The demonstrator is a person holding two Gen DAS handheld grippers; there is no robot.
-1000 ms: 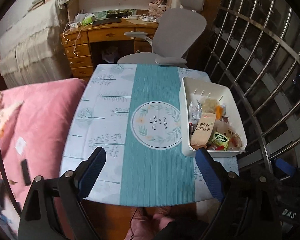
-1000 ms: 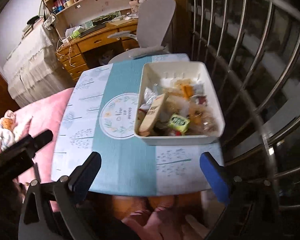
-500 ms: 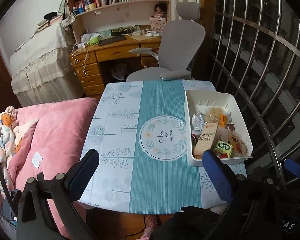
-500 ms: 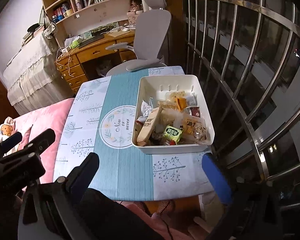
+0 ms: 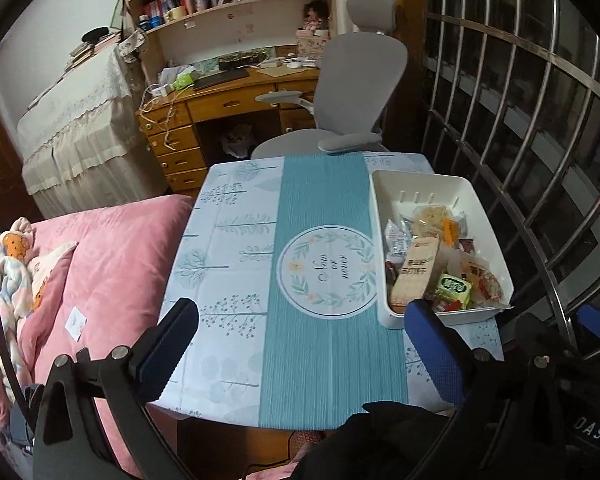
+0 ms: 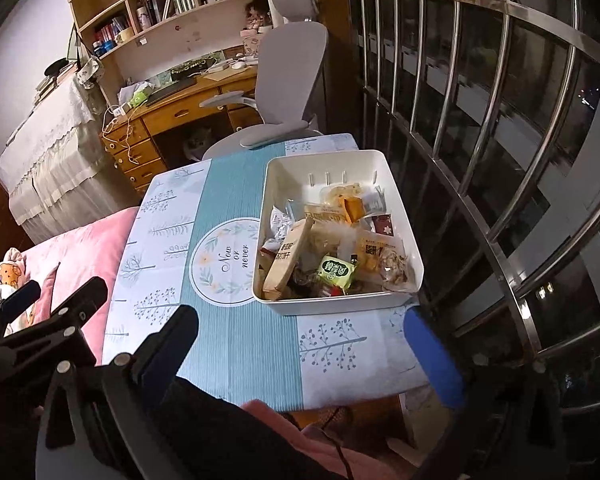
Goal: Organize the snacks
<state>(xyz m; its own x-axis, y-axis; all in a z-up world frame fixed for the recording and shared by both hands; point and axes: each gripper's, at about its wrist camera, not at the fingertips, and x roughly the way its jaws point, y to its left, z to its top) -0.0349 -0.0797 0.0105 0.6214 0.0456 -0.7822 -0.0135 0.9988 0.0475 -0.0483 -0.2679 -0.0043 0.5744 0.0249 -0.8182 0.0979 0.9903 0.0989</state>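
A white rectangular bin sits on the right side of the table; it also shows in the right wrist view. It holds several packaged snacks, among them a tall tan cracker pack and a small green packet. My left gripper is open and empty, held above the table's near edge, left of the bin. My right gripper is open and empty, above the near edge in front of the bin.
The table wears a blue and white cloth. A grey office chair and a wooden desk stand behind it. A pink bed lies left. Metal window bars run along the right.
Both grippers have pulled back and risen from the table, so more of the room shows. The bin and snacks have not moved. Both stay open.
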